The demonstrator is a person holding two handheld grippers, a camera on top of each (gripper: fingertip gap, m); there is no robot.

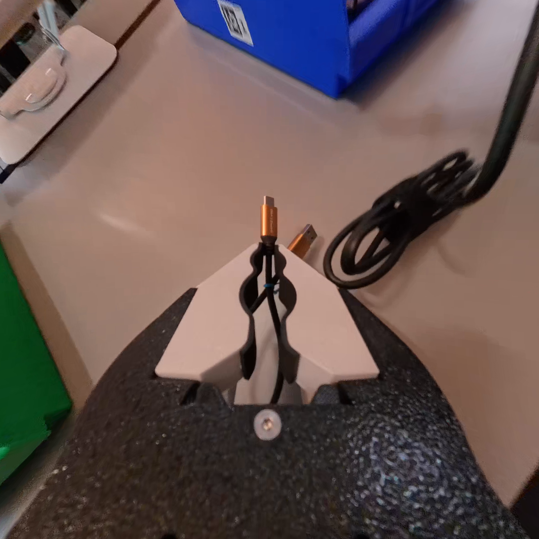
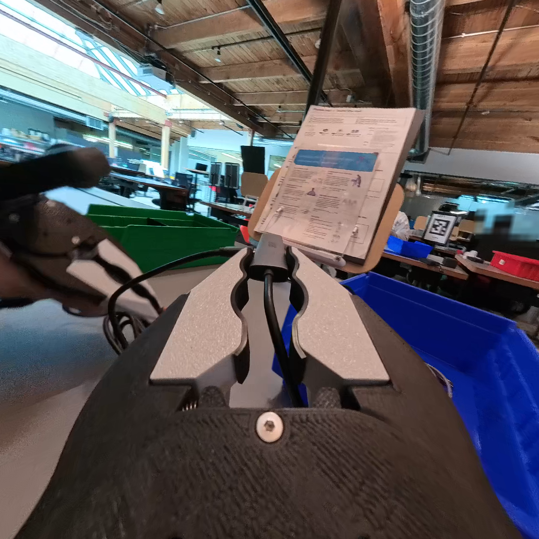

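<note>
Left wrist view. We see the left tool [image 1: 267,248] closed on a thin black braided cable [image 1: 272,315], pinched just behind its orange-sleeved plug [image 1: 269,218], which points forward beyond the tips. A second orange plug [image 1: 303,237] shows only in part, behind the right-hand finger [image 1: 320,329]. Right of it a bundled black cord [image 1: 388,230] lies on the pale counter [image 1: 180,163]; one strand rises out of frame, blurred. A blue bin [image 1: 291,40] is cut off at the top edge, a green bin [image 1: 26,350] at the left edge. The pale board [image 1: 58,87] at upper left is hard to make out.

Right wrist view. The right tool [image 2: 267,262] grips a black adapter body [image 2: 267,259] near its tips; the adapter's cord [image 2: 274,326] drops between the fingers, and its lower end is hidden by the tool body. The left tool [image 2: 116,280] appears blurred at left, in a dark-gloved hand [image 2: 43,210]. We see a printed sheet on a stand [image 2: 338,180] ahead, the blue bin [image 2: 423,335] at right, cut off, and the green bin [image 2: 163,230] behind.
</note>
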